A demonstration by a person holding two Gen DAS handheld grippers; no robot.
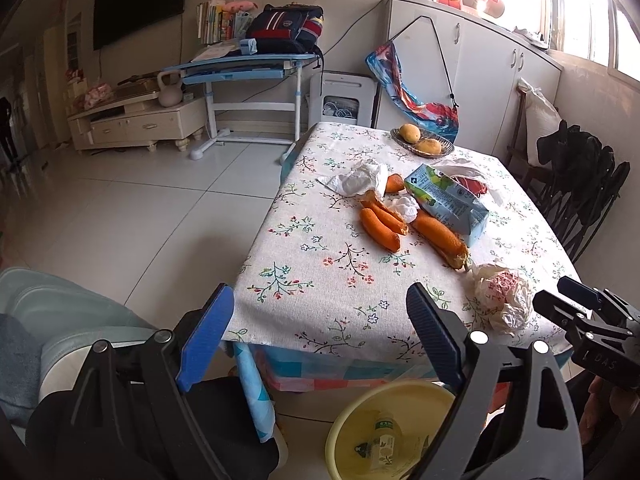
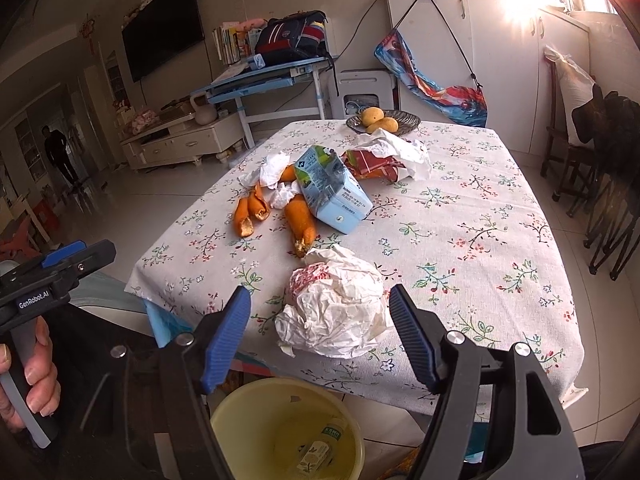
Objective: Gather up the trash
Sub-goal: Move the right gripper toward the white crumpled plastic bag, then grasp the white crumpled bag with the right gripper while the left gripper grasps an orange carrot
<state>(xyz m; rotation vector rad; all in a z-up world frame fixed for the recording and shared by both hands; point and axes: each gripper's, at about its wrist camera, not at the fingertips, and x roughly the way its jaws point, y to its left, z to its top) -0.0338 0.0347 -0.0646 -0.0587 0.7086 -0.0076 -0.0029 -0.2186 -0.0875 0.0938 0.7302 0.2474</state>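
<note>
Trash lies on the floral tablecloth [image 1: 320, 264] [image 2: 460, 216]: orange peels [image 1: 384, 224] [image 2: 300, 220], a blue-green carton [image 1: 448, 204] [image 2: 332, 192], white tissues [image 1: 360, 178] [image 2: 272, 170], a red wrapper under white paper [image 2: 376, 162], and a crumpled paper wad [image 1: 502, 294] [image 2: 340, 304] at the near edge. A yellow bin [image 1: 360, 428] [image 2: 256, 416] on the floor below holds a small bottle [image 1: 384, 440] [image 2: 320, 446]. My left gripper [image 1: 320, 332] is open and empty before the table edge. My right gripper [image 2: 320, 336] is open, its fingers either side of the wad; it also shows in the left view [image 1: 576, 304].
A dish with two mangoes [image 1: 422, 140] [image 2: 382, 120] sits at the table's far end. Dark chairs [image 1: 576, 184] [image 2: 608, 168] stand to the right. A blue desk [image 1: 248, 68] and a low cabinet [image 1: 136, 120] stand across the tiled floor.
</note>
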